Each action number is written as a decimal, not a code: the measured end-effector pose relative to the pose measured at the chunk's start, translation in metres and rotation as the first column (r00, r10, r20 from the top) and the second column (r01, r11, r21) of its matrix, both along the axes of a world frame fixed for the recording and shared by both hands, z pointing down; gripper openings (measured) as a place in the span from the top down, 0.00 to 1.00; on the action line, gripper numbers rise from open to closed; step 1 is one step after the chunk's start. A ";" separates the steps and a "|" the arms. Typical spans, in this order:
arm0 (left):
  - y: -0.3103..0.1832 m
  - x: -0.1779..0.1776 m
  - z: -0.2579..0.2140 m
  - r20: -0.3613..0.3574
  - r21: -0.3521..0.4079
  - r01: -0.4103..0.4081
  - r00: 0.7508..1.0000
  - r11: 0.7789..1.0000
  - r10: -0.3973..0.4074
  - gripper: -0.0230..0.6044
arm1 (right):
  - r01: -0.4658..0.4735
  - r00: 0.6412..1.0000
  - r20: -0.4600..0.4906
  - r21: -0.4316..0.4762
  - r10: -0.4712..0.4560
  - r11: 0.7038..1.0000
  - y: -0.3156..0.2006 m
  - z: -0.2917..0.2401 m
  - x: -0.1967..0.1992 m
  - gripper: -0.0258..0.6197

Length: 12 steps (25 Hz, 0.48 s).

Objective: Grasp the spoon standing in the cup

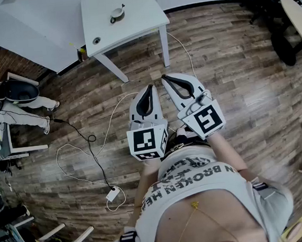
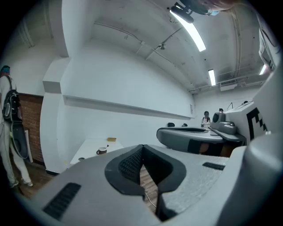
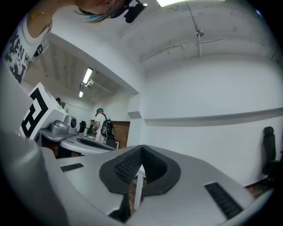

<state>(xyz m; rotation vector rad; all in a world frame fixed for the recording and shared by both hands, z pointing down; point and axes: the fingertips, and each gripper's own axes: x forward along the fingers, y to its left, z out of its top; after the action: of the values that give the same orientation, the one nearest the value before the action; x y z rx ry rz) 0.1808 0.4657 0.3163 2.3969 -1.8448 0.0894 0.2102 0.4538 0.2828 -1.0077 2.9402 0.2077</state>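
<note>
The cup (image 1: 116, 14), with a spoon handle (image 1: 122, 7) sticking out of it, stands on a white table (image 1: 136, 23) at the far side of the room. In the left gripper view the cup (image 2: 102, 150) shows small on the table (image 2: 86, 152), far beyond the jaws. Both grippers hang close to the person's body over the wooden floor, well short of the table. My left gripper (image 1: 150, 87) (image 2: 142, 146) is shut with its tips together and nothing in it. My right gripper (image 1: 164, 78) (image 3: 141, 148) is also shut and empty, next to the left one.
A small round object (image 1: 96, 40) lies at the table's near-left corner. A white cable (image 1: 112, 108) and a black cable with a white adapter (image 1: 113, 194) run over the floor. A person (image 1: 17, 112) stands at the left; office chairs (image 1: 282, 20) are at the back right.
</note>
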 end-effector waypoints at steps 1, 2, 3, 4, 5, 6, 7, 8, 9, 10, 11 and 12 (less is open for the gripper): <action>0.001 0.001 0.001 0.000 0.000 0.001 1.000 1.000 -0.001 0.97 | 0.002 1.000 0.006 -0.012 -0.001 1.000 0.000 0.001 0.002 0.95; 0.001 0.002 0.002 0.000 -0.001 0.003 1.000 1.000 -0.003 0.97 | 0.003 1.000 0.009 -0.022 -0.002 1.000 -0.001 0.003 0.004 0.95; 0.002 0.003 0.002 0.001 -0.002 0.005 1.000 1.000 -0.005 0.97 | 0.003 1.000 0.009 -0.029 -0.003 1.000 -0.002 0.005 0.006 0.95; 0.002 0.004 0.003 0.001 -0.003 0.008 1.000 1.000 -0.008 0.97 | 0.004 1.000 0.005 -0.031 -0.003 1.000 -0.003 0.007 0.007 0.95; 0.002 0.004 0.004 0.002 -0.004 0.012 1.000 1.000 -0.012 0.97 | 0.005 1.000 0.001 -0.030 -0.005 1.000 -0.004 0.008 0.008 0.95; 0.002 0.003 0.005 0.001 -0.006 0.019 1.000 1.000 -0.019 0.97 | 0.007 1.000 -0.003 -0.030 -0.008 1.000 -0.005 0.010 0.008 0.95; 0.003 0.002 0.006 0.000 -0.008 0.026 1.000 1.000 -0.026 0.97 | 0.010 1.000 -0.008 -0.031 -0.011 0.999 -0.005 0.011 0.008 0.95; 0.003 0.000 0.008 -0.003 -0.010 0.035 0.999 0.999 -0.035 0.97 | 0.013 1.000 -0.014 -0.032 -0.014 0.999 -0.006 0.013 0.008 0.95; 0.004 -0.003 0.009 -0.005 -0.012 0.043 0.999 0.999 -0.043 0.97 | 0.016 1.000 -0.017 -0.033 -0.016 0.999 -0.006 0.014 0.006 0.95; 0.004 -0.006 0.009 -0.007 -0.014 0.050 0.999 0.999 -0.050 0.97 | 0.017 1.000 -0.019 -0.034 -0.018 0.999 -0.007 0.015 0.005 0.95; 0.003 -0.009 0.010 -0.008 -0.013 0.055 0.998 0.998 -0.055 0.97 | 0.017 1.000 -0.020 -0.036 -0.018 0.999 -0.008 0.016 0.003 0.95; 0.002 -0.012 0.011 -0.010 -0.012 0.059 0.998 0.998 -0.059 0.97 | 0.016 1.000 -0.020 -0.038 -0.017 0.999 -0.010 0.016 0.002 0.95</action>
<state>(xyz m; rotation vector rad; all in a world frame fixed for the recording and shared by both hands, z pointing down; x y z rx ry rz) 0.1684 0.4679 0.3270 2.3282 -1.9035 0.0827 0.2124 0.4441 0.2992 -0.9917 2.9806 0.1630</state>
